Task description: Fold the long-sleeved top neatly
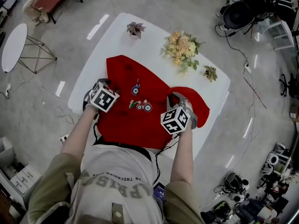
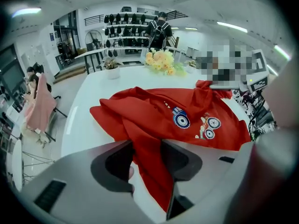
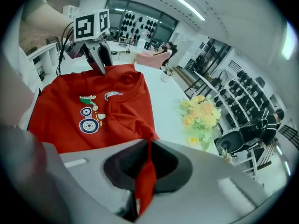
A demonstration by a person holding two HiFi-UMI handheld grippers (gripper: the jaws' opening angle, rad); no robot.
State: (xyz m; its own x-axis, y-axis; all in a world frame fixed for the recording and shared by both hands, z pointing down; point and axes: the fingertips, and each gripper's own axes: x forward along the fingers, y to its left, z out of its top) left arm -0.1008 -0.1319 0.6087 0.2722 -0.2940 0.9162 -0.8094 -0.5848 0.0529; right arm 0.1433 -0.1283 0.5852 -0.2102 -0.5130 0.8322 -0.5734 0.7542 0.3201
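A white counter carried the red long-sleeved top, spread over its near half with the printed front facing up. Both bare forearms reached forward and down, the left forearm to the garment's left edge and the right forearm to its right edge. The left hand-held gripper was clenched on a thick fold of the red cloth, and the right hand-held gripper pinched a thin ridge of it.
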